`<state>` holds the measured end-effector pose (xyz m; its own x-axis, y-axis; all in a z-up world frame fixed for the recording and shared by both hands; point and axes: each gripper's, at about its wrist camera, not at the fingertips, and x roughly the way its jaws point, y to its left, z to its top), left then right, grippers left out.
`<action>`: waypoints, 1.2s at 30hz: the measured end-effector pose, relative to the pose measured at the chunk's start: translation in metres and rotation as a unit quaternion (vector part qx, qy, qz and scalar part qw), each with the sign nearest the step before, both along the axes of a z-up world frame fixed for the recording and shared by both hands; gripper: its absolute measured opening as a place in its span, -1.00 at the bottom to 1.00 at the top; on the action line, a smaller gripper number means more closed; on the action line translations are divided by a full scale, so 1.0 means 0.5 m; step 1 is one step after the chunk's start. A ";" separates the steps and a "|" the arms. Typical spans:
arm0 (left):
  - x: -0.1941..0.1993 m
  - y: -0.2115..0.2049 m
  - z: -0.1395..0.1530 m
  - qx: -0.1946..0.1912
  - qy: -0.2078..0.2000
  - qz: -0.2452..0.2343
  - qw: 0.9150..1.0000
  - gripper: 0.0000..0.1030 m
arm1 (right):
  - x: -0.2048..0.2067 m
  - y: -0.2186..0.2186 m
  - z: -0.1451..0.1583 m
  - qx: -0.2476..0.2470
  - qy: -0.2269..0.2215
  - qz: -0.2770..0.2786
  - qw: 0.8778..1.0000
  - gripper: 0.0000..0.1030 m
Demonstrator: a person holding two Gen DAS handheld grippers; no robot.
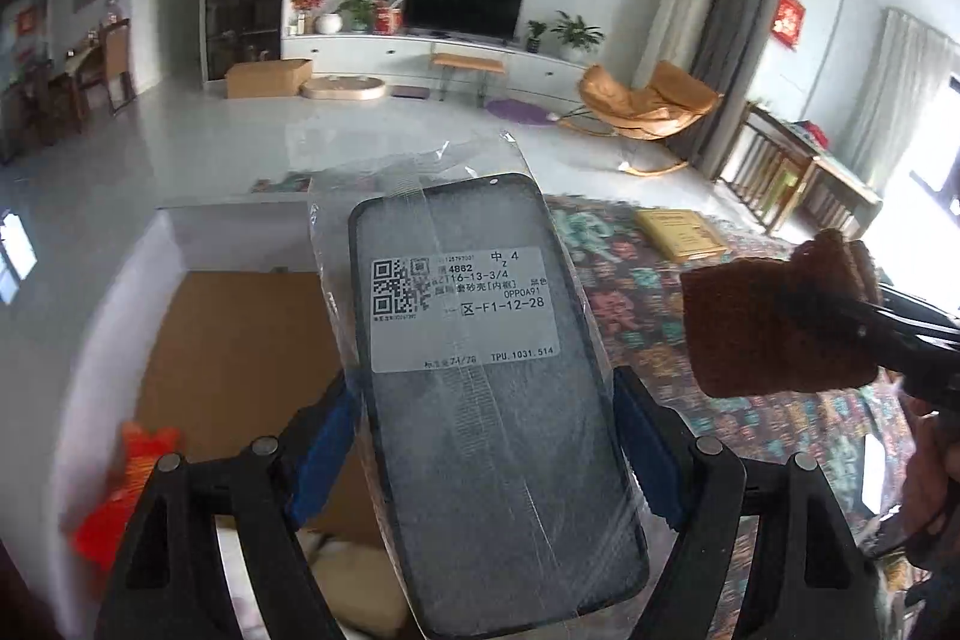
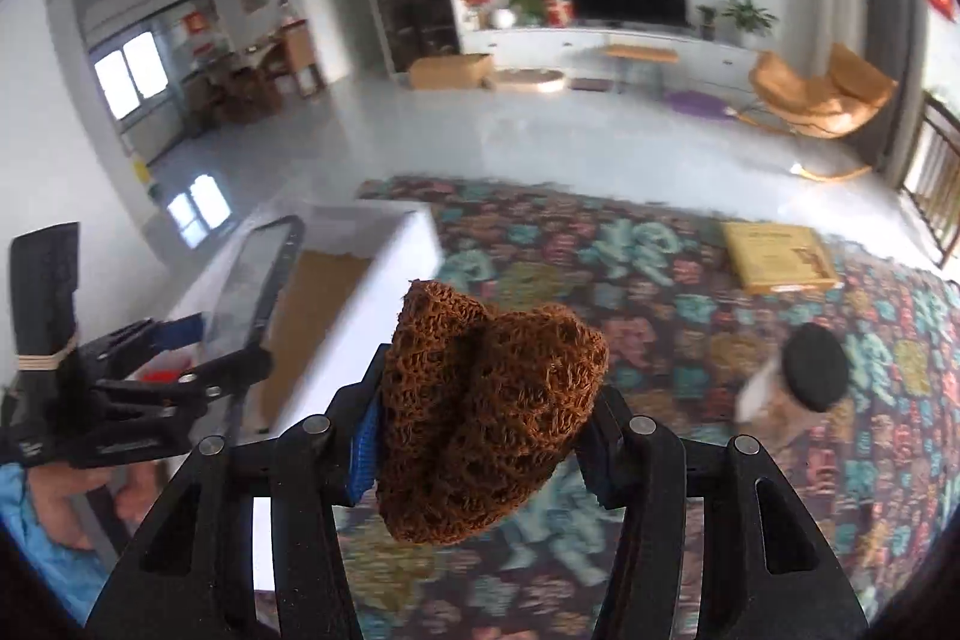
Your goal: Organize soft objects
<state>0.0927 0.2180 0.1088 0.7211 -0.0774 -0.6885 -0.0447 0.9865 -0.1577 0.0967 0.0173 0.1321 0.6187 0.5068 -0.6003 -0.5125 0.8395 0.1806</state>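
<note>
Dark phone case (image 1: 498, 400) in clear wrap, white barcode label up, clamped at both edges above white box. Folded brown knit piece (image 2: 486, 418) clamped over patterned cloth.

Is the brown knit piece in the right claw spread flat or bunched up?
Bunched up. The brown knit piece is doubled over into a thick lump with a crease down its middle, pinched in the right claw.

The phone case (image 1: 480, 400) you hold runs off the bottom edge. Your jar (image 2: 792, 388) on the patterned cloth (image 2: 660, 292) is blurred; the red item (image 1: 120, 484) is unrecognisable.
</note>
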 end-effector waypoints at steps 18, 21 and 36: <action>-0.175 0.159 -0.084 0.097 0.003 0.149 0.984 0.92 | -0.077 0.303 -0.079 -0.020 0.002 0.105 0.994 0.54; -0.200 0.145 -0.077 0.080 -0.005 0.183 0.980 1.00 | -0.107 0.292 -0.069 -0.043 -0.015 0.102 0.994 0.55; -0.317 0.163 -0.095 0.126 0.041 0.278 0.951 1.00 | -0.177 0.333 -0.112 -0.124 0.010 0.086 0.988 0.55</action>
